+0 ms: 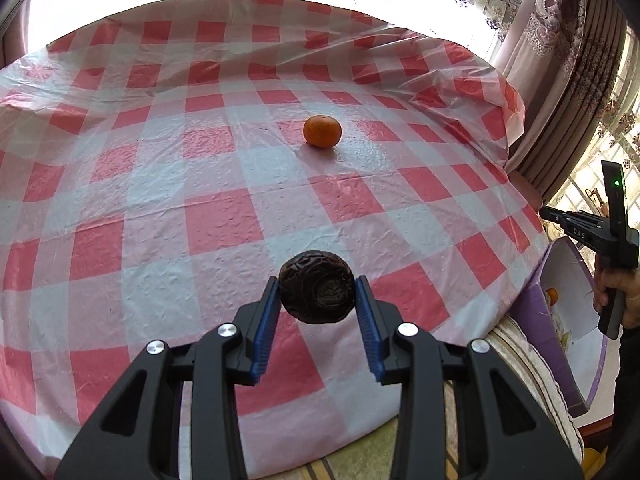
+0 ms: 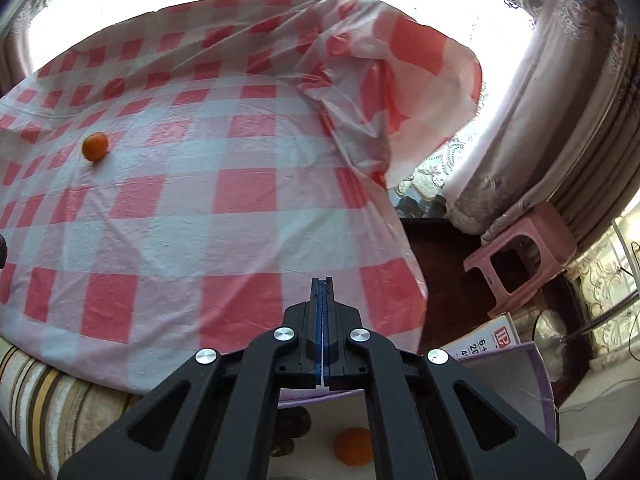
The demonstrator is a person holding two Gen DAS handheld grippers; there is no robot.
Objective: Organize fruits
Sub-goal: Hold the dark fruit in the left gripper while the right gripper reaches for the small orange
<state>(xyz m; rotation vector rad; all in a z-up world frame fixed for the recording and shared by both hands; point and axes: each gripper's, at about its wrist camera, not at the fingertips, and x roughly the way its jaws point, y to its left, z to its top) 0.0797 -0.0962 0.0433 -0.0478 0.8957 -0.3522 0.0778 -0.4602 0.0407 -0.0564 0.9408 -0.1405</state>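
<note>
The left gripper [image 1: 316, 292] has its fingers clenched on a dark wrinkled fruit [image 1: 317, 287] above the counter [image 1: 160, 220], the right gripper [image 2: 322, 280] is closed empty, one orange [image 1: 322, 131] remains at twelve o'clock, and another orange [image 2: 354, 446] already lies in the box [image 2: 536, 380].

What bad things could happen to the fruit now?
1. The dark round fruit sits only at the tips of the left hand-held gripper, so it might slip out and roll.
2. The orange lies loose on the wrinkly checkered tablecloth; a bump could send it rolling.
3. The purple box stands off the table edge, so a dropped fruit may miss it.
</note>
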